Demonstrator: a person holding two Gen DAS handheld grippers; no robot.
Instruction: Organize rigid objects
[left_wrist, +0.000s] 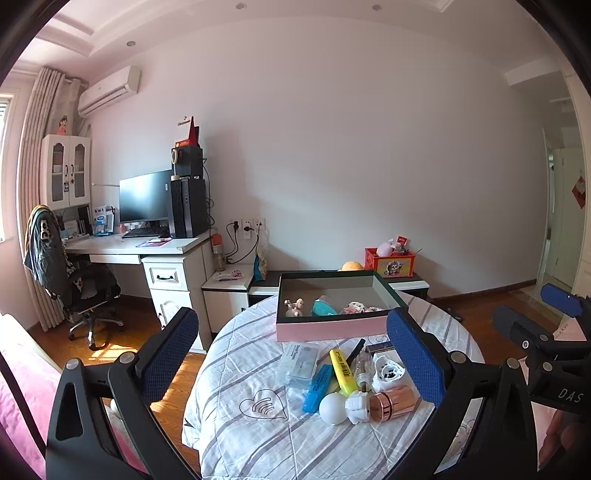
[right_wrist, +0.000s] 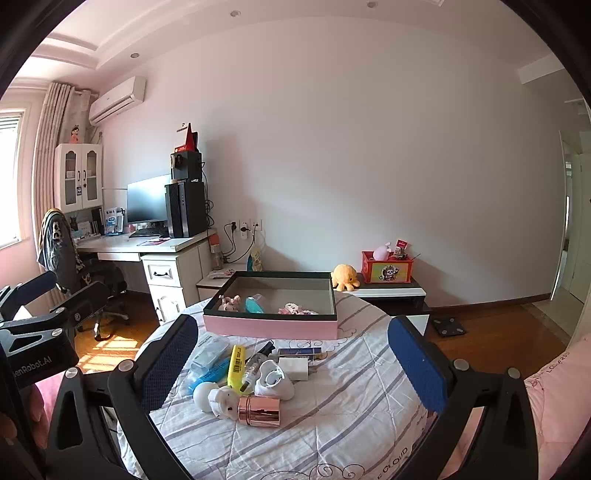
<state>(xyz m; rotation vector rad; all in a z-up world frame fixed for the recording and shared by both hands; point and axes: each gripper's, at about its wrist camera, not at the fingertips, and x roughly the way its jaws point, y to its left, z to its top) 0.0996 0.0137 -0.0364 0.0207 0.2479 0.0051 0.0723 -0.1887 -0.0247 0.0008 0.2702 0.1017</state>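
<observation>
Left wrist: yellow marker (left_wrist: 342, 372) long axis 11-to-5, plastic; glossy copper cylinder (left_wrist: 392, 403) at 5, pink tray (left_wrist: 332, 329) at 12. Left gripper (left_wrist: 291, 354), right gripper (right_wrist: 293, 363) wide, empty.

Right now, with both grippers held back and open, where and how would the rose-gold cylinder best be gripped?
Probably across the smooth barrel of the rose-gold cylinder, from above. It lies on its side at the pile's near edge, and the white figurine presses against one end, so an endwise grip looks blocked. The right gripper is open and empty.
</observation>
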